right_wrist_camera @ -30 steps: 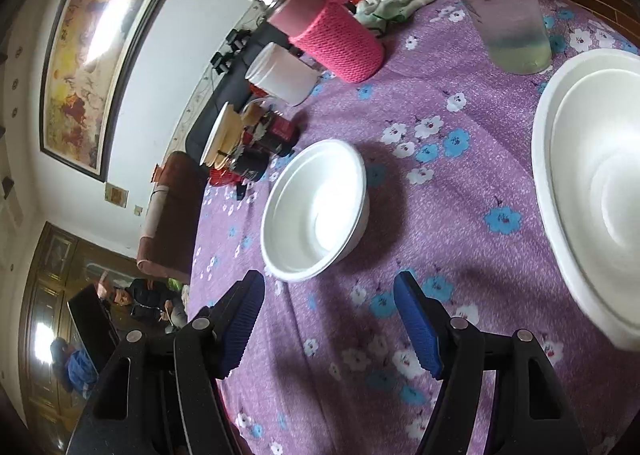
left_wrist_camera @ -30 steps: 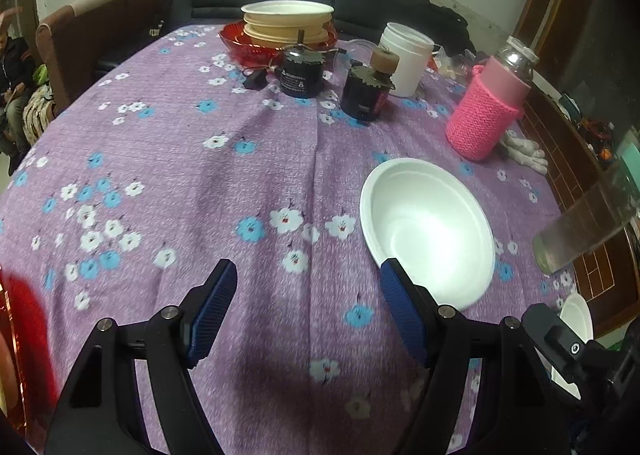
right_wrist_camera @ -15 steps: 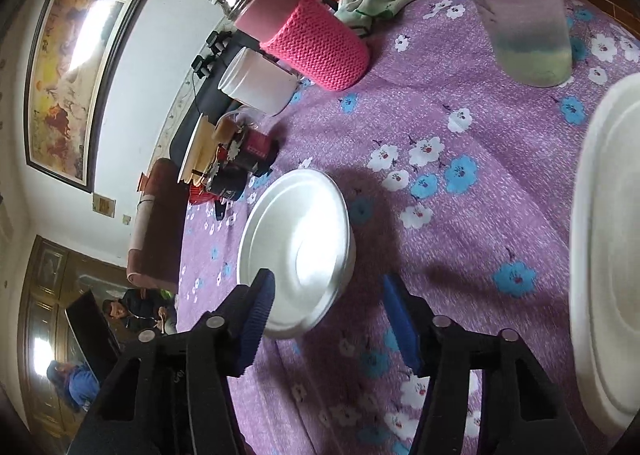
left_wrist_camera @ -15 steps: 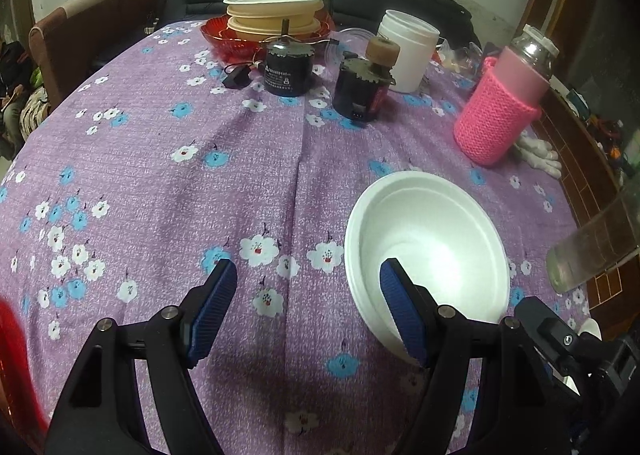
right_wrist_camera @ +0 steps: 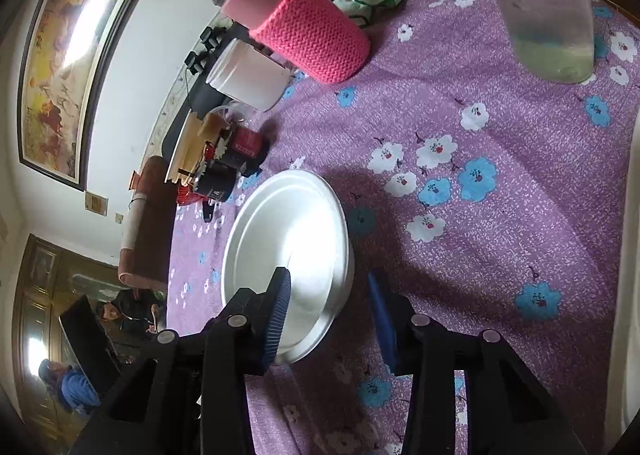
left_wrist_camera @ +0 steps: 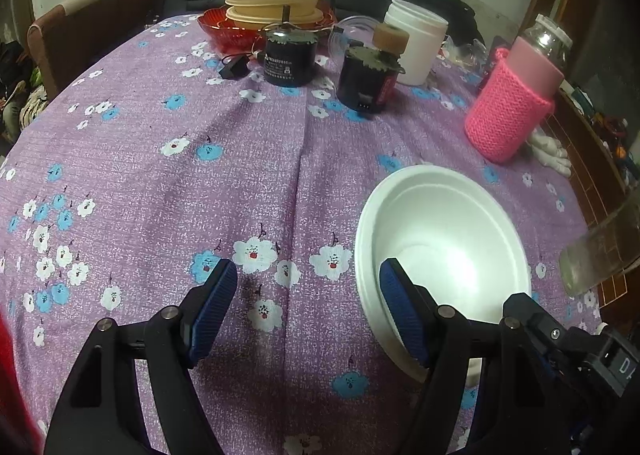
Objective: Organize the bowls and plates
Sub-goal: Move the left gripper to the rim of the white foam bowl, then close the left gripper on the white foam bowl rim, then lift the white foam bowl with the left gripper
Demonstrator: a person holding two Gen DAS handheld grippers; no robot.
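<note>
White foam bowl [left_wrist_camera: 440, 239] upright, empty, sitting on purple flowered cloth near front right of counter. Stack of cream plates [left_wrist_camera: 276, 3] topped by white one, resting in red dish at far edge, well apart.

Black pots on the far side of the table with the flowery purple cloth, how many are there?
2: one black pot in front of the red bowl, the other topped by a cork-like cap, beside the white tub. Others may hide behind.
</note>
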